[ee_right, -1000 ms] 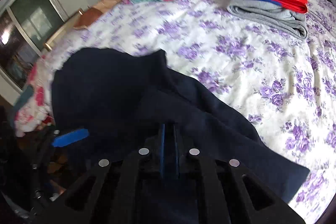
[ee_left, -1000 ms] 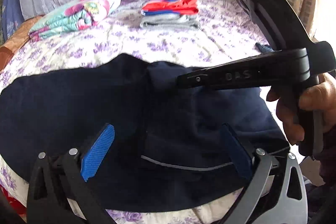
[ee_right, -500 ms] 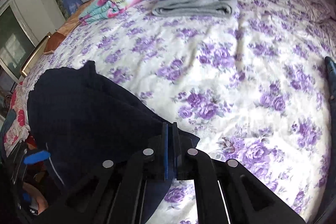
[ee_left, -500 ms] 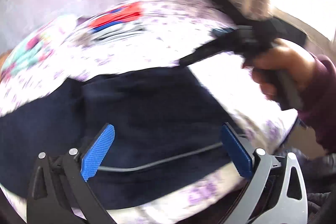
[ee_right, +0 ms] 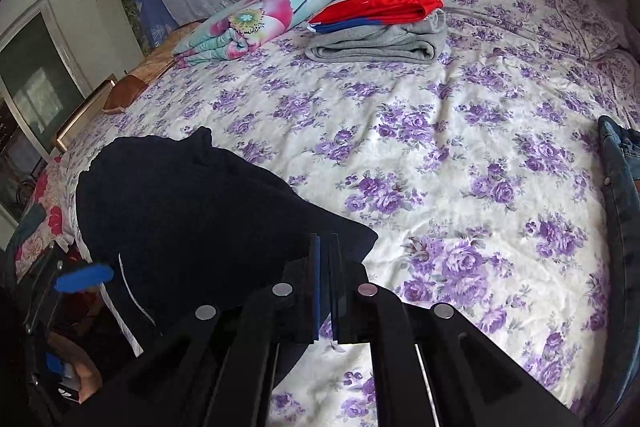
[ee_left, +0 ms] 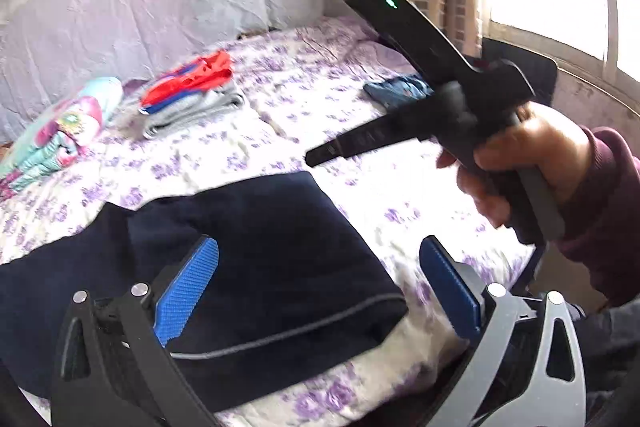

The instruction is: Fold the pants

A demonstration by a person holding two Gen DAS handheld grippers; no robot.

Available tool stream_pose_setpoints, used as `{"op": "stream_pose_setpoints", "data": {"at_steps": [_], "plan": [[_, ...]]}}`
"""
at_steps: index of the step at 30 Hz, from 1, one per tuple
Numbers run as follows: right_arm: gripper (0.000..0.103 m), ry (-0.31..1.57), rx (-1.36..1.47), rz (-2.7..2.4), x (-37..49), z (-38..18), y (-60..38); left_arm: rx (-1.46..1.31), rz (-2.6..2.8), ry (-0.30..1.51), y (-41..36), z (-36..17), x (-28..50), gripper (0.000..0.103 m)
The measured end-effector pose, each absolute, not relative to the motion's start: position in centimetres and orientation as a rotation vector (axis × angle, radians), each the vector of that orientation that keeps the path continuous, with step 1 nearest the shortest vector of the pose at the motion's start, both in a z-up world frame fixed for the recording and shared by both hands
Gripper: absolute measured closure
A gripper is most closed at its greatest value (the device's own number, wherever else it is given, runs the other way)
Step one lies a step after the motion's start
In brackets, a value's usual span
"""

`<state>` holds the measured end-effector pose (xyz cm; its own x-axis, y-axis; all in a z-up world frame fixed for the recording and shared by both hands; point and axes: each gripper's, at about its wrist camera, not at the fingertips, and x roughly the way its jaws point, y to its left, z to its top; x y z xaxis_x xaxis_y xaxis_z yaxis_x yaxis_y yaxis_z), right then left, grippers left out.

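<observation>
Pants (ee_left: pixel 260 259) lie at the near edge of the bed (ee_right: pixel 440 155), dark blue and already doubled over into a thick, short bundle with one tidy corner on the right. Their left part looks loose and bumpy, so I think one more fold or some smoothing is left. Above them hangs the left gripper (ee_left: pixel 316 291), jaws spread wide and holding nothing. Just off that corner is the right gripper (ee_right: pixel 325 283), its jaws nearly together with no cloth between them. Far back on the bed sits a pile of folded clothes (ee_right: pixel 380 27).
</observation>
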<state>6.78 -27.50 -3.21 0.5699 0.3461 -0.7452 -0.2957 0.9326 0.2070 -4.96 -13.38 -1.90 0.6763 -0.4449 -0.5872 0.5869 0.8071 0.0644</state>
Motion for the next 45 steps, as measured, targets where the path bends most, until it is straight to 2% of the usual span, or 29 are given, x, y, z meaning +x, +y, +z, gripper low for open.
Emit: {"op": "stream_pose_setpoints", "data": {"at_steps": [4, 5, 10, 15, 16, 19, 20, 21, 22, 25, 29, 31, 35, 36, 37, 39, 42, 44, 45], "plan": [[0.097, 0.952, 0.112, 0.375, 9.0, -5.5, -27.6, 0.289, -0.502, 0.870, -14.9, -7.0, -0.8, 0.005], [0.101, 0.981, 0.112, 0.370, 9.6, -6.5, -27.6, 0.276, -0.505, 0.909, -14.4, -8.1, -0.6, 0.005], [0.103, 1.014, 0.226, 0.408, 12.1, -8.3, -28.6, 0.247, -0.521, 0.879, -13.4, -8.5, -1.3, 0.005], [0.103, 0.978, 0.204, 0.368, 11.3, -7.6, -28.0, 0.230, -0.527, 0.856, -13.6, -8.4, -1.7, 0.005], [0.097, 0.951, 0.192, 0.359, 10.5, -6.6, -27.7, 0.215, -0.524, 0.849, -13.2, -7.9, -2.0, 0.005], [0.093, 0.882, 0.165, 0.421, 8.2, -4.6, -26.3, 0.173, -0.474, 0.765, -11.6, -6.2, -2.2, 0.005], [0.084, 0.898, 0.133, 0.416, 8.1, -5.0, -25.6, 0.159, -0.451, 0.768, -11.0, -6.2, -2.0, 0.005], [0.081, 0.943, 0.106, 0.397, 8.4, -6.2, -25.1, 0.138, -0.435, 0.816, -10.5, -6.9, -1.1, 0.005], [0.081, 0.986, 0.109, 0.390, 8.9, -7.7, -25.0, 0.112, -0.433, 0.889, -9.9, -8.2, 0.1, 0.004], [0.079, 0.970, 0.090, 0.359, 8.8, -6.9, -24.3, 0.118, -0.446, 0.855, -9.4, -7.4, -0.7, 0.005], [0.079, 0.891, 0.053, 0.519, 8.5, -2.4, -19.8, 0.088, -0.417, 0.722, -7.1, -4.9, -2.4, 0.005], [0.079, 0.901, 0.020, 0.597, 9.3, -1.5, -16.4, 0.060, -0.419, 0.732, -6.5, -5.0, -1.9, 0.005], [0.081, 1.025, -0.008, 0.651, 13.6, -4.2, -11.5, 0.053, -0.419, 0.889, -6.8, -8.2, 0.6, 0.005], [0.081, 1.083, -0.021, 0.620, 14.7, -5.9, -10.9, 0.072, -0.418, 0.860, -7.0, -8.2, 0.3, 0.005], [0.086, 1.137, 0.016, 0.618, 15.7, -7.7, -10.8, 0.079, -0.419, 0.854, -7.0, -8.1, 0.2, 0.005], [0.089, 1.147, 0.097, 0.639, 16.2, -7.8, -11.5, 0.041, -0.442, 0.861, -6.3, -7.6, 0.2, 0.005], [0.081, 1.045, 0.150, 0.674, 14.6, -4.9, -12.7, -0.070, -0.457, 0.795, -3.0, -5.0, -1.1, 0.005], [0.066, 0.953, 0.169, 0.693, 12.5, -2.8, -13.7, -0.138, -0.415, 0.712, 0.6, -2.8, -2.4, 0.005], [0.062, 0.913, 0.171, 0.689, 11.2, -2.1, -14.4, -0.191, -0.384, 0.676, 3.0, -1.9, -3.1, 0.005]]}}
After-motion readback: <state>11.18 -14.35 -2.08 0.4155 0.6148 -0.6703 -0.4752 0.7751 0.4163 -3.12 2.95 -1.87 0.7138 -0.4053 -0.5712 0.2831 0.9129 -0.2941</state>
